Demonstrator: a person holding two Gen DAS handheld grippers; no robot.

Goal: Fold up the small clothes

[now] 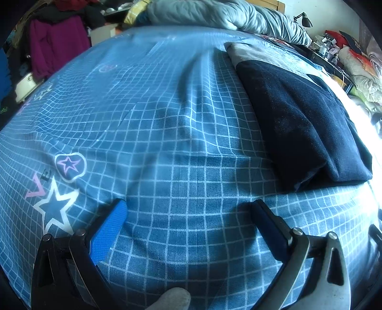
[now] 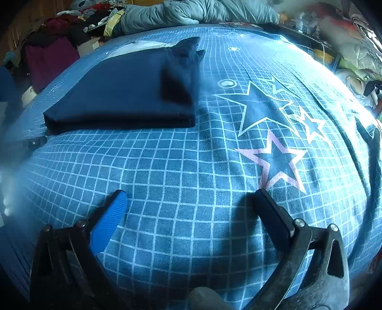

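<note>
Bare checked bedsheet [image 2: 181, 181] ahead, free to cross; folded navy garment [image 2: 124, 95] blocking far-left, rumpled grey quilt [image 1: 229, 16] beyond.

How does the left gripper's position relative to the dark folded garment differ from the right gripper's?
For the left gripper, the dark folded garment lies ahead to its right; for the right gripper, the garment lies ahead to its left. The left gripper faces plain grid on the blue bedspread; the right gripper has printed stars just ahead to its right. Shared: both are open, empty, and clear of the garment.
</note>
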